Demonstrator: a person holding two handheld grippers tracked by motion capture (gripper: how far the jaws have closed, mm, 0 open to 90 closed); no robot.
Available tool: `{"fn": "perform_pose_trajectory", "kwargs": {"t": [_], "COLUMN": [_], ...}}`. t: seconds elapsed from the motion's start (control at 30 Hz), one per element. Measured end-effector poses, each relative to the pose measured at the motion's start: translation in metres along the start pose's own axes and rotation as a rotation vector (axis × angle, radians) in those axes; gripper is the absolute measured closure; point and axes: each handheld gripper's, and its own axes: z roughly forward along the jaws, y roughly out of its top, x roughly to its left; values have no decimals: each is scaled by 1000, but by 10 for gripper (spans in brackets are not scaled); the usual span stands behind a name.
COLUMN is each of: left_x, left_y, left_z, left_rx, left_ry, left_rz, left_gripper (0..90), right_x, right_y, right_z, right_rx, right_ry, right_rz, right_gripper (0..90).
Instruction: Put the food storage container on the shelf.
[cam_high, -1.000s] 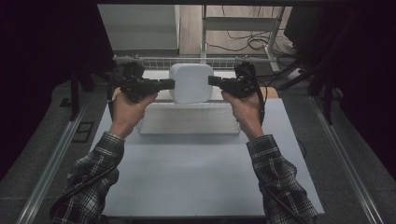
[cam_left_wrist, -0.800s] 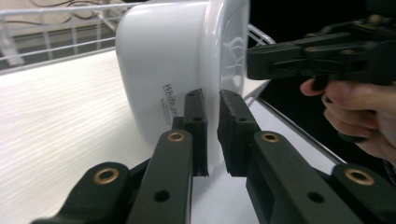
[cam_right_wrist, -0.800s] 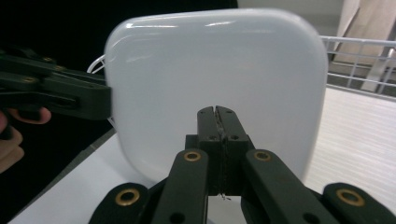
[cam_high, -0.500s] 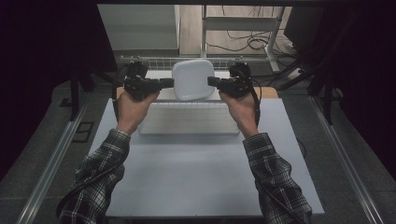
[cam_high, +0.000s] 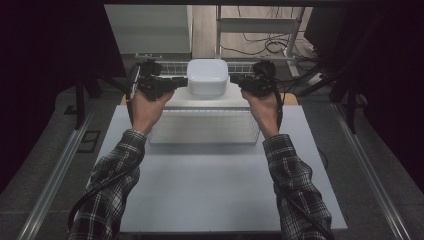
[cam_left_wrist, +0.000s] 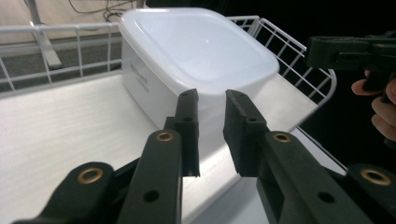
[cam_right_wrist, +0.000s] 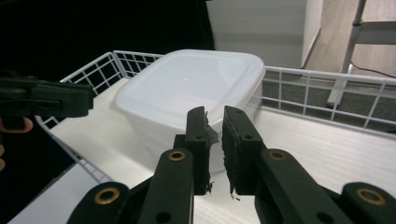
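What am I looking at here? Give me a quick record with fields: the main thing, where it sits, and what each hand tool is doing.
Main thing: white lidded container, lid on
Where it sits: on the white shelf inside a wire basket
Left tool: at the container's left side, jaws just opening, a narrow gap with nothing between them
Right tool: at the container's right side, jaws just opening, nothing between them
Table: pale grey sheet in front of the basket

Evidently a lab or test workspace rather than a home: pale table (cam_high: 210, 185) flanked by metal floor rails (cam_high: 55, 175), dark curtaining (cam_high: 45, 55) on both sides, loose cables (cam_high: 260, 42) across the floor beyond, white cabinet (cam_high: 150, 30) behind.
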Motion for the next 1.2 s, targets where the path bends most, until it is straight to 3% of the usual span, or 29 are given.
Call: {"fn": "perform_pose_trajectory", "kwargs": {"t": [0.03,0.07,0.17,0.2,0.33,0.37,0.5,0.6,0.67,0.77,1.0,1.13,1.2], "left_x": [0,4,11,18,25,32,42,37,37,34,23,21,22], "left_y": [0,2,3,3,4,5,6,5,4,2,-9,-9,-9], "left_z": [0,2,6,13,25,33,50,55,52,46,29,30,27], "left_rx": [0,-12,-22,-21,-7,-7,22,38,48,51,65,65,57], "left_ry": [0,42,61,79,125,138,129,137,128,127,127,131,157], "left_rz": [0,13,-7,-19,-13,-34,-55,-30,-34,-34,-15,-5,14], "left_gripper": [730,736,769,816,870,875,882,900,900,900,900,900,839], "right_x": [0,-2,-5,-9,-15,-17,-20,-16,-13,-12,5,7,8], "right_y": [0,1,0,-1,-3,-3,-4,-4,-5,-6,-16,-18,-18], "right_z": [0,4,10,18,38,43,62,70,70,69,53,49,47], "right_rx": [0,1,9,16,31,36,62,83,90,91,100,102,98], "right_ry": [0,-29,-57,-80,-116,-126,-145,-143,-160,-147,-136,-139,-143], "right_rz": [0,-20,-27,-26,-23,-21,-19,-32,-42,-30,-60,-65,-74], "right_gripper": [798,804,837,877,889,889,890,893,893,894,894,892,877]}}
